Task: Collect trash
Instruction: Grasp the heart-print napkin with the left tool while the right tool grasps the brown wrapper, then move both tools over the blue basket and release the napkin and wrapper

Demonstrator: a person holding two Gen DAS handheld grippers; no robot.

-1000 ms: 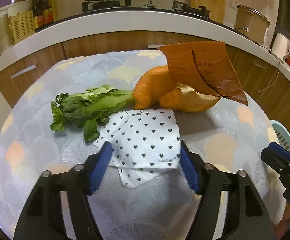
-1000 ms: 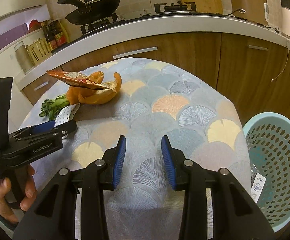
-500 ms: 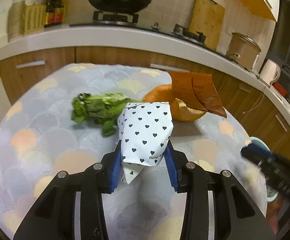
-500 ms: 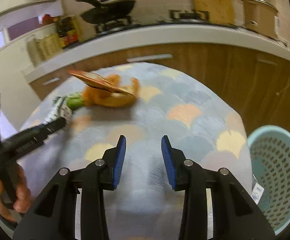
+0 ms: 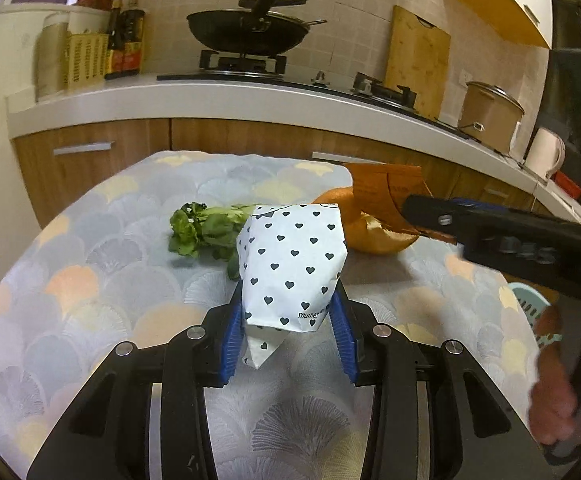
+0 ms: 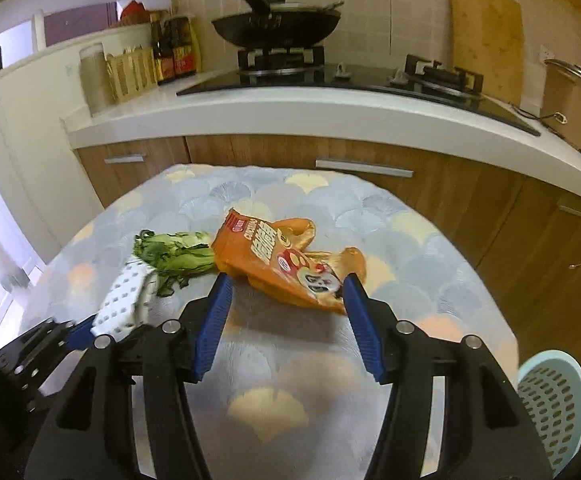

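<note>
Left wrist view shows the left claw (image 5: 288,326) clamped on a white wrapper with black hearts (image 5: 292,266), both blue pads pressing its sides, and the wrapper stands up in front of the claw, lifted off the tabletop (image 5: 102,264). Just behind the wrapper, to its left, lies a green leafy vegetable (image 5: 204,232), and behind it to the right an orange peel (image 5: 374,232). The wrapper hides part of both.

In the right wrist view, the right claw (image 6: 288,298) stands apart, its jaws have just been opening, and the pads touch nothing. An orange snack bag (image 6: 282,264) lies just ahead of this claw, its near edge between the two pad tips, resting on the peel. The vegetable is ahead to the left, touching the bag. A pale blue perforated basket (image 6: 550,400) stands low on the right, beside the tabletop, well apart from the trash.
</note>
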